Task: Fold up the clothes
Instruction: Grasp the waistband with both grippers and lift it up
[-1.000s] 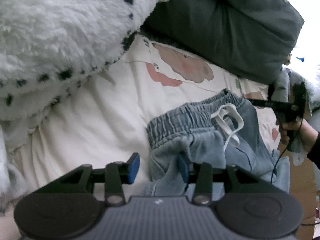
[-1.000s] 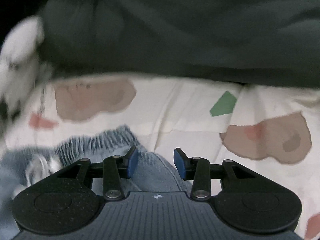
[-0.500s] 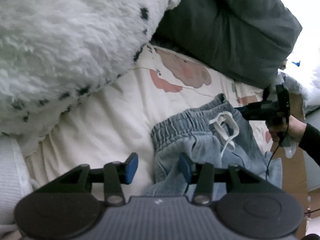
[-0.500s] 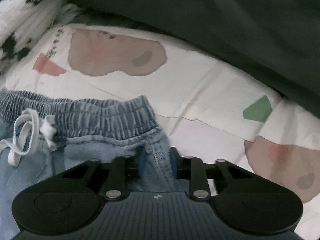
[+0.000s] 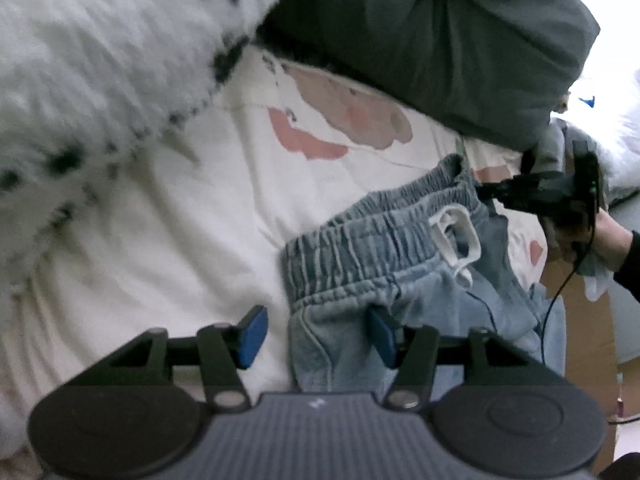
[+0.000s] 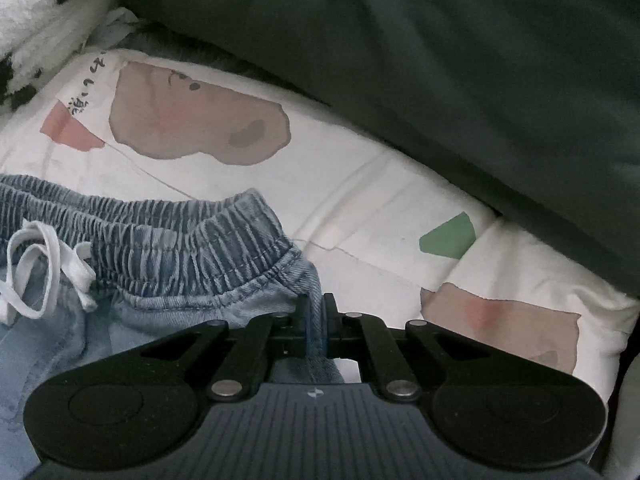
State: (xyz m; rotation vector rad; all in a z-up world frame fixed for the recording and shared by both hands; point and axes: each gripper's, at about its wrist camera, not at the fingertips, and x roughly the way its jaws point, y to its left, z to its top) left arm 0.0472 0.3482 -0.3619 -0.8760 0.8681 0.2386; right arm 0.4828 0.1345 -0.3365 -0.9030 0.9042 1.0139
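Shorts: light blue denim shorts (image 5: 404,264) with a gathered elastic waistband are seen lying on a cream printed bed sheet (image 5: 180,216), at centre right of the left wrist view and at lower left of the right wrist view (image 6: 168,248).
Drawstring: a white drawstring (image 5: 456,236) is seen looped at the waistband front, lying loose on the cloth.
Left gripper: the left gripper (image 5: 316,332) is seen at the bottom centre of its frame, jaws spread wide. The near corner of the shorts lies between the blue pads; the right-hand pad is touching the cloth, the left-hand pad stands apart over bare sheet. Nothing is clamped.
Right gripper: the right gripper (image 6: 315,322) is seen with jaws pressed together on the side edge of the shorts, just under the waistband corner. In the left wrist view it is seen at the right edge (image 5: 500,194), held by a hand (image 5: 608,236) in a dark sleeve.
Surroundings: a dark green quilt (image 6: 440,60) is seen across the top of both frames. A white fluffy blanket with black specks (image 5: 100,60) fills the upper left of the left wrist view, partly blurred.
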